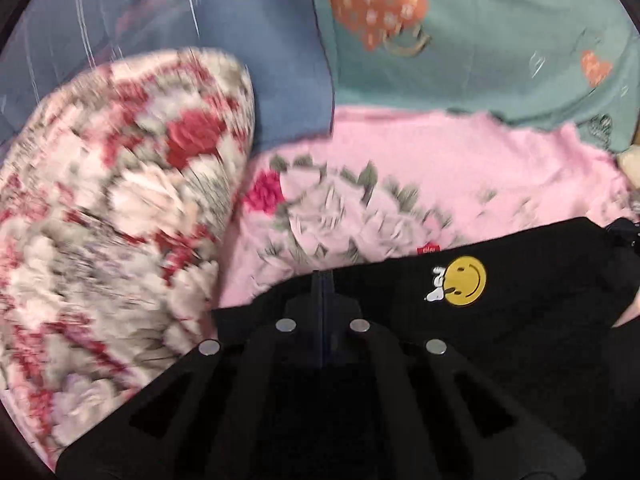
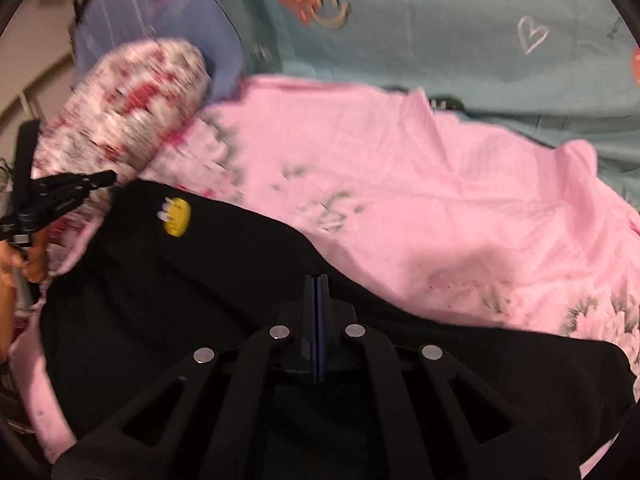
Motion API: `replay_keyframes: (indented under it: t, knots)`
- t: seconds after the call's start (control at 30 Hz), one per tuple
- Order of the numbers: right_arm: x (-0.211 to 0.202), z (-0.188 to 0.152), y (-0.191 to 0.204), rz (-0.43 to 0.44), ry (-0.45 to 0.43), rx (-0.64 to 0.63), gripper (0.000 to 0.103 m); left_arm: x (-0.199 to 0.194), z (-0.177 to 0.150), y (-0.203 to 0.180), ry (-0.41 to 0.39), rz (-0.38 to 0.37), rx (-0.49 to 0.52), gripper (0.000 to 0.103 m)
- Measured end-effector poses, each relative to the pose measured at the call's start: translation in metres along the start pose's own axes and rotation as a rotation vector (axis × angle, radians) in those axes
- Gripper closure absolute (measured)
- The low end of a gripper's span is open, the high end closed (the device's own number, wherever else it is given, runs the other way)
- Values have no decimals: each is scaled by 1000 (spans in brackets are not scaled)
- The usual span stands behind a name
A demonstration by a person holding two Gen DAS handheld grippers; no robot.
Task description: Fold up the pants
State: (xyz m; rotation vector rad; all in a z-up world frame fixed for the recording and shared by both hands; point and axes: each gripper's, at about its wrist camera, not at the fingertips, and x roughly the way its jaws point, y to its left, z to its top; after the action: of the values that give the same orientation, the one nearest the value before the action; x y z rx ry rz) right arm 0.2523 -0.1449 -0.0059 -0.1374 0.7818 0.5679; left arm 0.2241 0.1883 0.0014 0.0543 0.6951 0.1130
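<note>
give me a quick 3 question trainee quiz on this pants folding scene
1. True or false: the black pants lie on a green sheet.
2. Which colour is the smiley patch on the pants? A red, B yellow, C blue
3. Fill in: the jaws of the left gripper and of the right gripper are both ____.

Key:
1. False. They lie on the pink flowered sheet.
2. B
3. Shut. Whether they pinch the black cloth, the blur hides.
</note>
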Motion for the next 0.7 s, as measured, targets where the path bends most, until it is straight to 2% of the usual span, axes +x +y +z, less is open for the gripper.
replay_keyframes:
  t: [0.07,0.17,0.2,0.23,0.27,0.3,0.37,0.4,0.47,0.5,0.53,0.57,0.6,0.67,0.7]
  knots:
    - [-40,-11,11,31,-47,-14,102,-40,-5,0,-67,-22,10,103]
    - [-73,-33,28,47,-63,-49,102,-54,-11,-1,-50,-62,-10,102]
    - [-76,-41,32,49,-51,-48,102,-52,-14,0,-25,-79,-31,88]
    - [-75,-49,37,58,-35,-48,102,-44,-18,0,25,-91,-58,58]
    - [-73,-63,43,64,-9,-58,102,-39,-22,0,60,-89,-75,46]
    - [-69,-76,47,64,15,-63,102,-32,-27,-1,91,-90,-94,41]
    - [-56,-105,52,109,76,-41,102,-18,-37,-4,157,-109,-118,37]
    - [-50,-119,54,124,108,-29,102,-10,-40,-7,196,-105,-118,30]
    - [-35,-142,51,162,183,28,102,5,-42,-9,235,-90,-130,29]
    - [-29,-150,46,152,198,69,101,11,-41,-10,247,-77,-142,27]
    - [-28,-152,43,149,194,96,95,14,-40,-11,253,-67,-152,21]
    - [-31,-154,40,160,169,131,83,19,-38,-11,262,-60,-172,19]
    - [-36,-154,39,180,125,149,77,23,-35,-11,271,-57,-190,17]
    - [-47,-153,40,190,16,163,53,36,-32,-16,316,-44,-218,17]
    - [-52,-152,39,184,-16,172,53,39,-30,-18,335,-41,-232,17]
